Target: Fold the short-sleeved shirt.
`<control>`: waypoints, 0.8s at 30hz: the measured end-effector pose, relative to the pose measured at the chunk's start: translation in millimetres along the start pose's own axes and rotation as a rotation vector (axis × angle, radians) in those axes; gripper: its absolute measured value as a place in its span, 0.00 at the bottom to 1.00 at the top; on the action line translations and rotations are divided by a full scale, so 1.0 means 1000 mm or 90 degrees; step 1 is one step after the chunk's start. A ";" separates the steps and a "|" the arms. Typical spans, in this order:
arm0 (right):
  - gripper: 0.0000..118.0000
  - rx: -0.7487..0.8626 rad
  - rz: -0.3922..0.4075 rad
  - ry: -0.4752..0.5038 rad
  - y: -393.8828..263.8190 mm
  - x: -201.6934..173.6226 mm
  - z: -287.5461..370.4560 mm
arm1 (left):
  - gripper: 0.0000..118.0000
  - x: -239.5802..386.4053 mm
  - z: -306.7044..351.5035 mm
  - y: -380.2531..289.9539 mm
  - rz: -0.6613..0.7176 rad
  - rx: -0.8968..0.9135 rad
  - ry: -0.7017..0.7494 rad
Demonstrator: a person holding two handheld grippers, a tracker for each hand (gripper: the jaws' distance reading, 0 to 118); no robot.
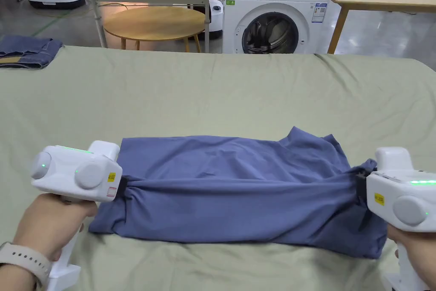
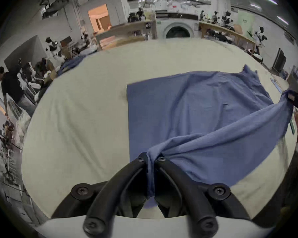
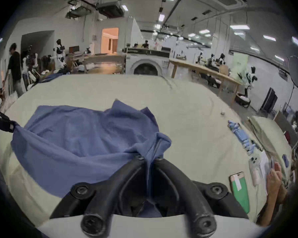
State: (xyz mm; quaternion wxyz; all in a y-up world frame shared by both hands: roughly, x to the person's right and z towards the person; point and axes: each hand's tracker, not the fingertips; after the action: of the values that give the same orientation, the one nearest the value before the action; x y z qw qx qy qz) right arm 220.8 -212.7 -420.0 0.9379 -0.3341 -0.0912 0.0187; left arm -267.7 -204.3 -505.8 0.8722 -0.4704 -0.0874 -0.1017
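Now each hand-held gripper, left (image 2: 150, 159) and right (image 3: 149, 158), clamps the stretched shirt (image 1: 238, 185) between them.

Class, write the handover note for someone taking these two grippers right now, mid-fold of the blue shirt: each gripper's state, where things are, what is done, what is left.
Left gripper: shut on the shirt, pinching a bunched bit of its left end.
Right gripper: shut on the shirt's right end, cloth gathered between the jaws.
Shirt: lies lengthwise across the green sheet, its near fold lifted between the two grippers, the far part flat.
Done: both ends gripped, one lengthwise fold apparently under way.
Left: probably lay the held edge over, smooth it, then fold the ends together.
Note: folded jeans sit at the sheet's far left corner.
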 end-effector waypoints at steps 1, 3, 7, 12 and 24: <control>0.02 -0.019 -0.009 0.003 -0.002 0.000 -0.009 | 0.00 0.001 -0.006 0.000 0.005 -0.005 0.000; 0.14 -0.033 -0.015 0.009 -0.009 0.005 -0.020 | 0.24 0.001 -0.006 -0.005 0.021 -0.003 -0.012; 1.00 -0.012 -0.022 0.044 -0.015 0.000 0.024 | 0.83 0.003 0.040 -0.034 0.050 0.103 0.016; 1.00 0.121 -0.042 0.093 -0.031 -0.034 0.098 | 0.83 0.035 0.109 -0.074 0.108 0.301 0.035; 0.00 0.216 -0.024 0.116 -0.075 -0.091 0.185 | 0.00 0.081 0.125 -0.150 0.088 0.366 0.032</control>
State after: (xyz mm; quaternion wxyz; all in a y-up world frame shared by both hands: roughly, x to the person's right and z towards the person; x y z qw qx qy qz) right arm 95.4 -163.9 -246.6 0.9854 -0.1697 -0.0074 -0.0141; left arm -235.2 -187.7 -297.6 0.9763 -0.2066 -0.0589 -0.0247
